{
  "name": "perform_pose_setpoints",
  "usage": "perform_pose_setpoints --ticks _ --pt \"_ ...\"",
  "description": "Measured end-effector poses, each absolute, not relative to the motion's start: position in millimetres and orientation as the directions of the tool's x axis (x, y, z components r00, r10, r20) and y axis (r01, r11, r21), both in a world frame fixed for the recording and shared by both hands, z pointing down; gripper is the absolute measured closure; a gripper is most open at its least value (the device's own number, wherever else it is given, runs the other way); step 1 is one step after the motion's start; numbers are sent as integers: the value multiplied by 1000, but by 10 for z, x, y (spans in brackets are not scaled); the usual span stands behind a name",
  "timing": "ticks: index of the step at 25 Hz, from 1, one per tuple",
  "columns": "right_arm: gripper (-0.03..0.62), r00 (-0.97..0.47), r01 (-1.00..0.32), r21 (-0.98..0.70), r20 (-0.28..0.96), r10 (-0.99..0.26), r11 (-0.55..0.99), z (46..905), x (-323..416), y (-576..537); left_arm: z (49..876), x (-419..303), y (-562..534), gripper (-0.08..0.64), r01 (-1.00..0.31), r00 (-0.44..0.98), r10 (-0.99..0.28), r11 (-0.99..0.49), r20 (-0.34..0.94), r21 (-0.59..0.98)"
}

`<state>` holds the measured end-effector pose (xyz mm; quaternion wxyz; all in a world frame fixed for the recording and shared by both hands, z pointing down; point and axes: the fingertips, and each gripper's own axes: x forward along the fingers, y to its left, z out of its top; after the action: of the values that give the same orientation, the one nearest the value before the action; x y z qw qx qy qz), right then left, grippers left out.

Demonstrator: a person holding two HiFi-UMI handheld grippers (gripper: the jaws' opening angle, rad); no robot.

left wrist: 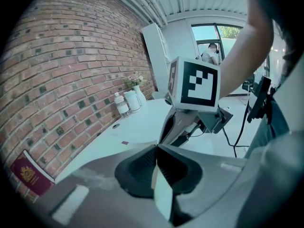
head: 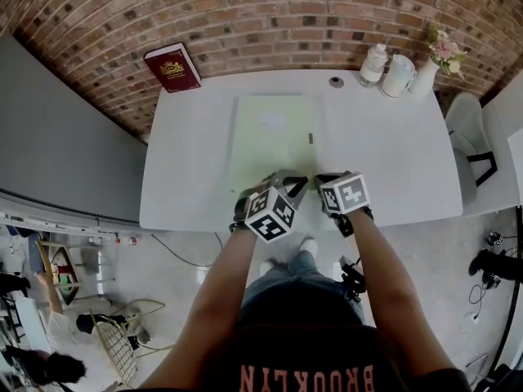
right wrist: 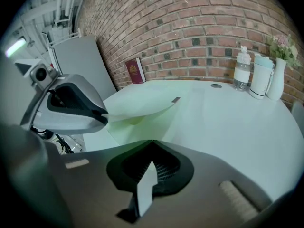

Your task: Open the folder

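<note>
Setting: red brick wall (head: 270,15) behind a white rectangular table (head: 409,162), seen from above; grey floor with cables below the near edge.

Item 1: pale green flat card folder (head: 274,137). It lies in the middle of the table, its long side running from the near edge toward the wall. There is a small dark tab (head: 310,138) at its right side. In the right gripper view its upper leaf is raised at the near corner and bows above the leaf lying flat beneath.

Item 2: left gripper (left wrist: 156,148), grey, with a marker cube. Its jaws are together, clamped on a thin pale edge of the folder, at the near end of the folder.

Item 3: right gripper (right wrist: 152,144), of the same make, just beside the left one. Its jaws are also pressed together on a thin pale sheet edge of the folder; which leaf cannot be told.

Item 4: maroon hardback book with a gold emblem (head: 172,68), leaning on the wall at the far left corner.

Item 5: clear plastic bottle (head: 373,64), white jug (head: 398,75) and white vase of pink flowers (head: 426,76), grouped at the far right corner, with a small dark round disc (head: 336,82) nearby.

Item 6: white chair (head: 470,129), at the right end of the table.
</note>
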<state>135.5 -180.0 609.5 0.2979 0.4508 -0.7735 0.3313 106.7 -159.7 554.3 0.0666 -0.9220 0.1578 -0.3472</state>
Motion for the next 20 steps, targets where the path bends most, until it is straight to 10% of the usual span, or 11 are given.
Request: perform_pose_setpoints --ticks 20 --pt "589 -407 -893 -228 776 -481 388 6101 1356 -1814 5163 948 -1709 551 -301 763 -370 -929 529 -216"
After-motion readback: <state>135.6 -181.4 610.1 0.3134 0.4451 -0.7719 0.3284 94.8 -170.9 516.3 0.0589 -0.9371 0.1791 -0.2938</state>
